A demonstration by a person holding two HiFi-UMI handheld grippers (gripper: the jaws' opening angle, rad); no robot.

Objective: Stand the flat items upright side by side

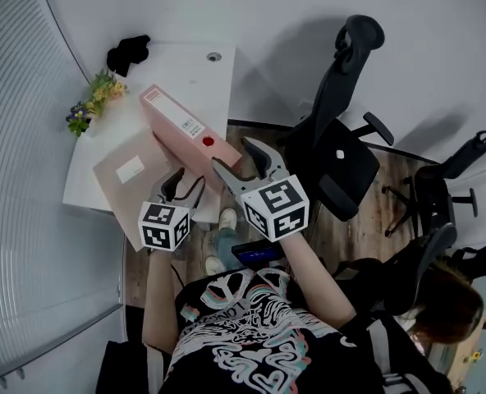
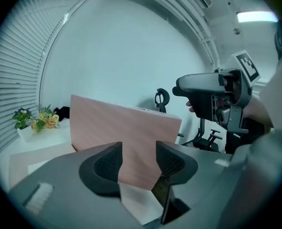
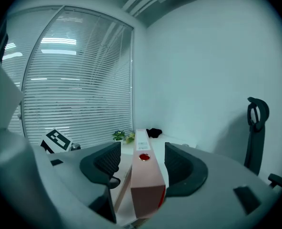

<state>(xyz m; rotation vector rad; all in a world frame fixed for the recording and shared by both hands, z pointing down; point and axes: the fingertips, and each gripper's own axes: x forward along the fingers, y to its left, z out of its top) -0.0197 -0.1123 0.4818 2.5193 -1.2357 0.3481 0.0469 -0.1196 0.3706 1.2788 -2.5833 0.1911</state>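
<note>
A thick pink binder [image 1: 177, 125] with a red dot on its spine hangs tilted over the white table [image 1: 198, 76], its near end raised. My right gripper [image 1: 239, 158] straddles that near end, and in the right gripper view its spine [image 3: 146, 180] fills the space between the pads of that gripper [image 3: 142, 163]. My left gripper [image 1: 183, 179] sits at the binder's lower left corner. Its broad face [image 2: 126, 128] stands before the left gripper [image 2: 138, 163], and the corner is wedged between the pads. A flat pink folder [image 1: 128, 179] with a white label lies on the table under the binder.
A small pot of flowers [image 1: 95, 101] and a black object [image 1: 128, 53] sit at the table's far left. Window blinds run along the left. Black office chairs [image 1: 341, 154] [image 1: 448, 195] stand on the wooden floor to the right.
</note>
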